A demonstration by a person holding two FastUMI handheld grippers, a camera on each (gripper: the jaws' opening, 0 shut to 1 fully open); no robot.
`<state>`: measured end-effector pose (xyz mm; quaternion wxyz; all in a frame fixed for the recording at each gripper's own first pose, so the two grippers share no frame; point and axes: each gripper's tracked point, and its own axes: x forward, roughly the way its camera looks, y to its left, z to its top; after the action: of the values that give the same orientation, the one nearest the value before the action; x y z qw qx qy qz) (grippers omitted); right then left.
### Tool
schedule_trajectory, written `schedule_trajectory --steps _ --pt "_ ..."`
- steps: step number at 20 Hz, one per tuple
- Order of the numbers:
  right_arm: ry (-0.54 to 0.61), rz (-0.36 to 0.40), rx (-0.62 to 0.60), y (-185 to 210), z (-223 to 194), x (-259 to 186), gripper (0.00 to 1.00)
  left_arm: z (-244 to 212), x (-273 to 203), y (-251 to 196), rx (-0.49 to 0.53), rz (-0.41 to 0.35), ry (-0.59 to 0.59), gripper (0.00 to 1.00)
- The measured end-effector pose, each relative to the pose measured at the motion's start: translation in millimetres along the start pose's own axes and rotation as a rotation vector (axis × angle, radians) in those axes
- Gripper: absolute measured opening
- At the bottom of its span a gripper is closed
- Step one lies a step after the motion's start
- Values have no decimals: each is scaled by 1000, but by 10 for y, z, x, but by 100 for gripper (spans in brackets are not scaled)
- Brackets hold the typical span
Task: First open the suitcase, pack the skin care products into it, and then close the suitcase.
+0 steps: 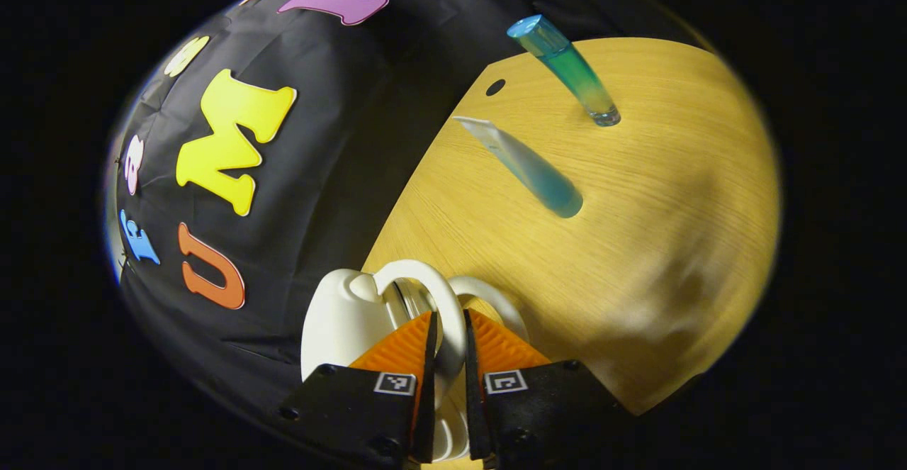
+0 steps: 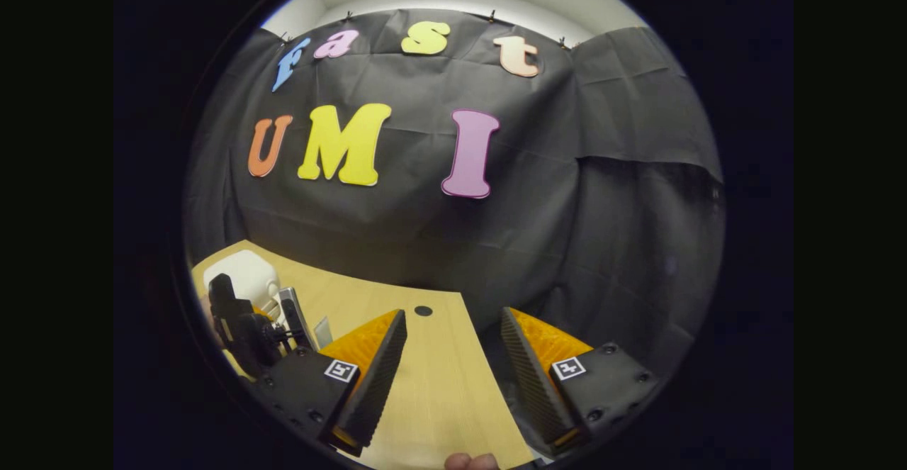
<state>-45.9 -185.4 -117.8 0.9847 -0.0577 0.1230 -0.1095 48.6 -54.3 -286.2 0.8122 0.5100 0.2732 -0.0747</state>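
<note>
Left gripper (image 1: 448, 335) clamps the white plastic suitcase's ring handle (image 1: 432, 293) at the wooden table's (image 1: 659, 229) edge; two blue tubes (image 1: 528, 165) stand mid-table. Right gripper (image 2: 453, 346) spread, empty.

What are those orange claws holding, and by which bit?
The left gripper is shut on the white suitcase, pinching its looped handle. The right gripper is open and holds nothing.

Right hand-held gripper (image 2: 453, 356) gapes above the wooden table (image 2: 439, 385)
</note>
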Motion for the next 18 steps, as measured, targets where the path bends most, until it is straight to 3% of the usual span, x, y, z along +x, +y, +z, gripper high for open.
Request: schedule_trajectory --steps 4,11,18 --pt "-25 1 1 86 117 -21 81 123 -199 263 -134 40 -48 4" --pt "-84 80 17 602 525 -24 80 159 -811 1412 -431 148 -185 3" --pt "-128 221 -36 1437 851 -118 80 -842 -804 3000 -759 278 -272 2"
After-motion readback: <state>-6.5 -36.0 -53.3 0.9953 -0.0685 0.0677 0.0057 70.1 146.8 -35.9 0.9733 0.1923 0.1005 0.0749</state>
